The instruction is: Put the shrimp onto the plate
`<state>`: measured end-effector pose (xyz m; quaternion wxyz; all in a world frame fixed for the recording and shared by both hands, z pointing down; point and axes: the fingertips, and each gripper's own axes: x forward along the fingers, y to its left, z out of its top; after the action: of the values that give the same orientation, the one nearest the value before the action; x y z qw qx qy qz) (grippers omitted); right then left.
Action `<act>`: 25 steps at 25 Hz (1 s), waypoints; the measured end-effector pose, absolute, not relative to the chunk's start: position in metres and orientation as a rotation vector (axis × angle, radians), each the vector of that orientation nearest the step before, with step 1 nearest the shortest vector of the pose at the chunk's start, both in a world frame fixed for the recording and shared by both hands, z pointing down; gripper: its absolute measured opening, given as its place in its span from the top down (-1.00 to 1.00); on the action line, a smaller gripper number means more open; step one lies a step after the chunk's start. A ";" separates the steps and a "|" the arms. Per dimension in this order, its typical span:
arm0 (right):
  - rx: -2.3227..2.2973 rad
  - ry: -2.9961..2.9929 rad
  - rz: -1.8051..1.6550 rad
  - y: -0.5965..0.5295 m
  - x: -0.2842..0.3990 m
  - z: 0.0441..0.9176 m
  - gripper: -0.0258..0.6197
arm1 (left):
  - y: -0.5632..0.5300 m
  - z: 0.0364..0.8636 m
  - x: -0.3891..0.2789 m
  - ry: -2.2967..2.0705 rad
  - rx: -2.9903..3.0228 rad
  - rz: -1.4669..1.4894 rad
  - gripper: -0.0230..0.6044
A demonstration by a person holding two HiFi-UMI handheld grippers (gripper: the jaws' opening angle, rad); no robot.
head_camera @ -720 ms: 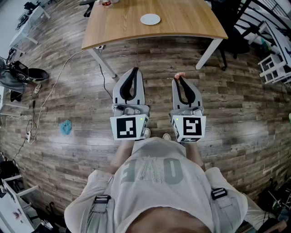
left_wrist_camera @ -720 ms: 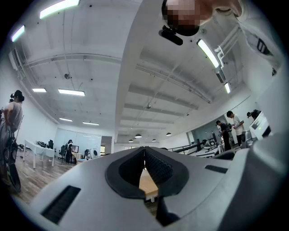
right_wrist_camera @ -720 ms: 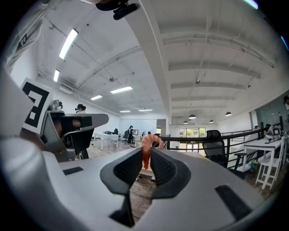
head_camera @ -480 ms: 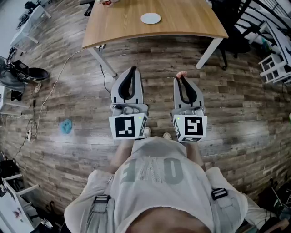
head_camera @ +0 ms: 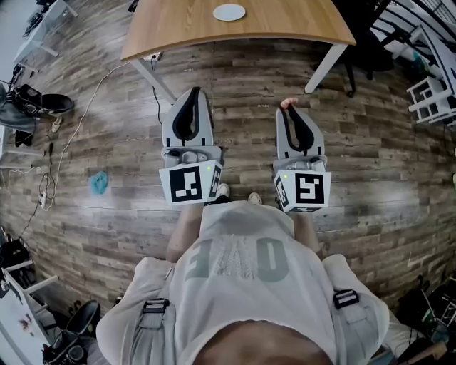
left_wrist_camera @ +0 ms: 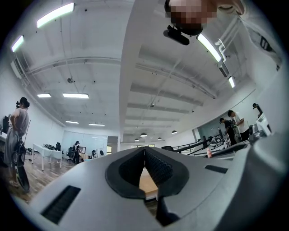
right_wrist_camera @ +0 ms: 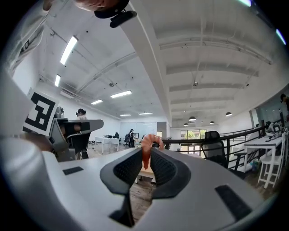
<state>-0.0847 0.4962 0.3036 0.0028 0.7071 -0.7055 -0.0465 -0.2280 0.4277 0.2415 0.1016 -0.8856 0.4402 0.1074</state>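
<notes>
A white plate (head_camera: 229, 12) lies on the wooden table (head_camera: 171, 28) at the top of the head view. My right gripper (head_camera: 286, 108) is shut on a pink shrimp (head_camera: 288, 103), whose curled body sticks out past the jaw tips; the shrimp (right_wrist_camera: 147, 145) also shows between the pads in the right gripper view. My left gripper (head_camera: 191, 95) is shut with nothing in it, its tips (left_wrist_camera: 144, 151) meeting. Both grippers hang over the wood floor, short of the table's near edge, well apart from the plate.
White table legs (head_camera: 322, 65) stand ahead of the grippers. A cable (head_camera: 92, 117) runs across the floor at left, near shoes (head_camera: 39, 103) and a blue scrap (head_camera: 98, 181). White racks (head_camera: 427, 100) and a black chair (head_camera: 374, 53) stand at right. People stand far off in the room (left_wrist_camera: 18, 131).
The table and plate have slid towards the top of the head view. Both grippers have spread a little further apart; the shrimp stays held.
</notes>
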 end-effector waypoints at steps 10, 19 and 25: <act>2.196 -2.197 -0.153 0.523 -0.043 0.320 0.72 | 0.437 0.262 -0.221 1.430 -2.601 0.314 0.90; 2.207 -2.139 -0.116 0.490 -0.008 0.336 0.72 | 0.395 0.270 -0.186 1.404 -2.614 0.328 0.90; 2.201 -2.137 -0.119 0.426 0.002 0.334 0.72 | 0.334 0.275 -0.169 1.385 -2.623 0.312 0.90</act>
<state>0.0021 0.4259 0.3338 0.0358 0.7164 -0.6957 -0.0388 -0.1691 0.3335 0.2752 0.0792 -0.8766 0.4630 0.1042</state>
